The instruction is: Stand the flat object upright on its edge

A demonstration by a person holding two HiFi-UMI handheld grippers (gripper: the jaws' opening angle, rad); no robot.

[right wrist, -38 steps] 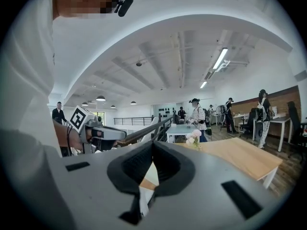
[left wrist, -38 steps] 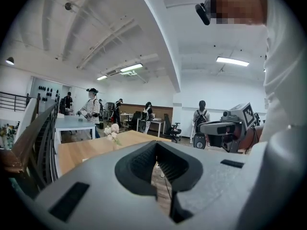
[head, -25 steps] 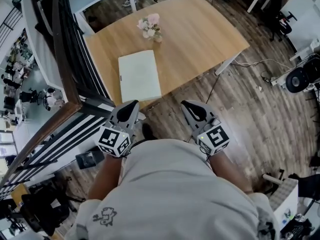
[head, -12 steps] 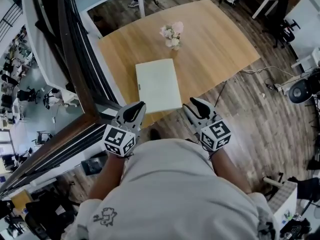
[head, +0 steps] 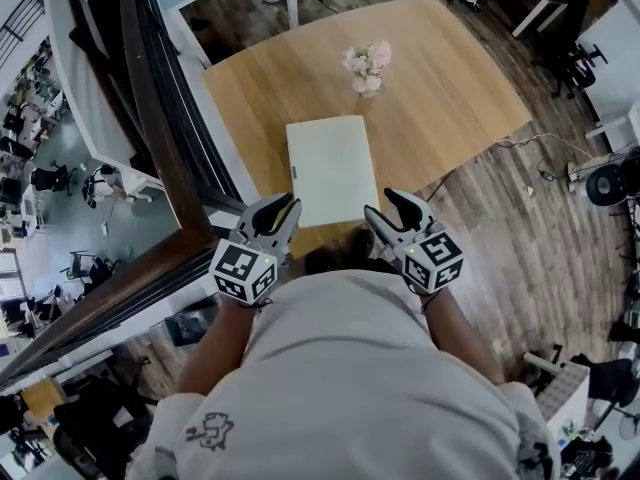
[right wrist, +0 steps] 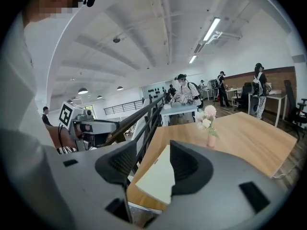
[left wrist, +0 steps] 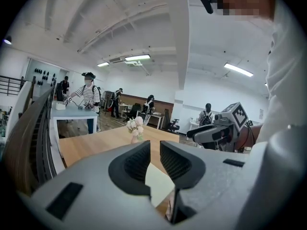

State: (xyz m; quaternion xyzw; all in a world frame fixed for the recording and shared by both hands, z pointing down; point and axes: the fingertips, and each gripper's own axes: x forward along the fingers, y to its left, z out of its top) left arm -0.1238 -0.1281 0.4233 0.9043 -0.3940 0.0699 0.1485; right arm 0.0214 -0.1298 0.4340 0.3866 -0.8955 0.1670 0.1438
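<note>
- the person's pale shirt (head: 350, 368) fills the bottom of the head view, with both forearms reaching forward from it.
- the left gripper (head: 278, 208) is held just short of the wooden table's (head: 450, 88) near edge. its jaws are opening, only a narrow slit apart, and nothing is between them.
- the right gripper (head: 385, 206) is level with it on the other side. its jaws are opening too, spread clearly wider, and they pinch nothing.
- the flat object (head: 331, 169), a pale rectangular slab, lies flat on the table. its near short end reaches the table's near edge, between the two grippers' tips, and neither gripper holds it. each gripper view shows it through the gap between the jaws, farther on.
- a small vase of pale flowers (head: 367, 68) stands upright beyond the slab's far end, apart from it.
- a dark railing (head: 150, 128) runs along the table's left side.
- farther back, people (left wrist: 88, 94) stand around a light-topped table in an open office.
</note>
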